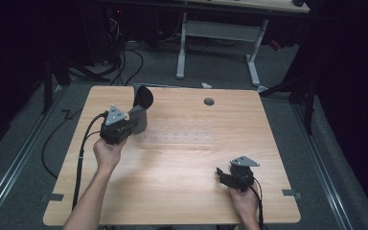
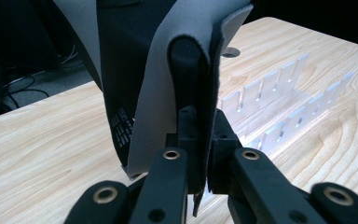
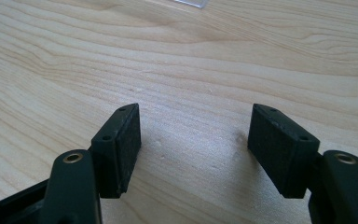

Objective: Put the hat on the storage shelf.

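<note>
The left gripper (image 1: 133,118) pinches the grey sleeve (image 1: 140,106) between its fingers beside the clear rack (image 1: 182,138), while the right gripper's (image 1: 222,173) fingers stand spread over the counter (image 1: 182,191).

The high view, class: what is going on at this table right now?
A person works with a gripper in each hand. The left gripper is shut on the edge of a grey and black sleeve, held up beside a clear slotted rack on the wooden table. The right gripper is open, with nothing between its jaws.

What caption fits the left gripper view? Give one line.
Left gripper shut on grey sleeve above wooden table.
</note>
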`<state>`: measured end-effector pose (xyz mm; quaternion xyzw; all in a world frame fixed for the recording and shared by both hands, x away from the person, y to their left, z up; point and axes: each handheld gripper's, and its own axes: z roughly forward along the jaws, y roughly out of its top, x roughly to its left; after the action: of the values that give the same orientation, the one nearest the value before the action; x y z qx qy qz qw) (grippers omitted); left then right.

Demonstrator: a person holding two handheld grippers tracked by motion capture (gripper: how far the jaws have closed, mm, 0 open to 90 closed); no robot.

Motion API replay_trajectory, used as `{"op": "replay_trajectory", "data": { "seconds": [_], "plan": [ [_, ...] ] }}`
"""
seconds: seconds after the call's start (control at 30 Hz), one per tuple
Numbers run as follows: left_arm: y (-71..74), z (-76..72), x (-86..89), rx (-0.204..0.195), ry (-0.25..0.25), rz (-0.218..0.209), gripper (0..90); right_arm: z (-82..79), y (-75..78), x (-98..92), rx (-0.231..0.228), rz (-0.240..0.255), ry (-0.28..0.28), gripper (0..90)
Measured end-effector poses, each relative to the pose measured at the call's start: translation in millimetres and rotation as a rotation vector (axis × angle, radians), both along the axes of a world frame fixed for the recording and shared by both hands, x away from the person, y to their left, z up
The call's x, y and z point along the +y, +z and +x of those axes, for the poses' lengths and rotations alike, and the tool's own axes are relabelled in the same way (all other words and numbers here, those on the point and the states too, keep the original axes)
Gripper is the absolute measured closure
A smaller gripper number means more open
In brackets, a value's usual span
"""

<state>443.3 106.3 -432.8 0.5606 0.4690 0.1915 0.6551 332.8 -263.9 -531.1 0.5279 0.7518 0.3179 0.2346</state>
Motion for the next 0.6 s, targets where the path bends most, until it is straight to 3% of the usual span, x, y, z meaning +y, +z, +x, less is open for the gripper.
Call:
{"op": "replay_trajectory", "data": {
  "seconds": [0.43,0.6],
  "plan": [
    [-8.8,1.1,-9.4,0.004,0.0,0.023,86.9,0.0,0.0,0.0,0.0,0.0,0.001,34.8],
    [-14.4,0.1,-6.7,0.016,0.008,0.006,86.8,-0.3,-0.1,0.2,0.0,-0.002,0.004,34.5]
  ]
}}
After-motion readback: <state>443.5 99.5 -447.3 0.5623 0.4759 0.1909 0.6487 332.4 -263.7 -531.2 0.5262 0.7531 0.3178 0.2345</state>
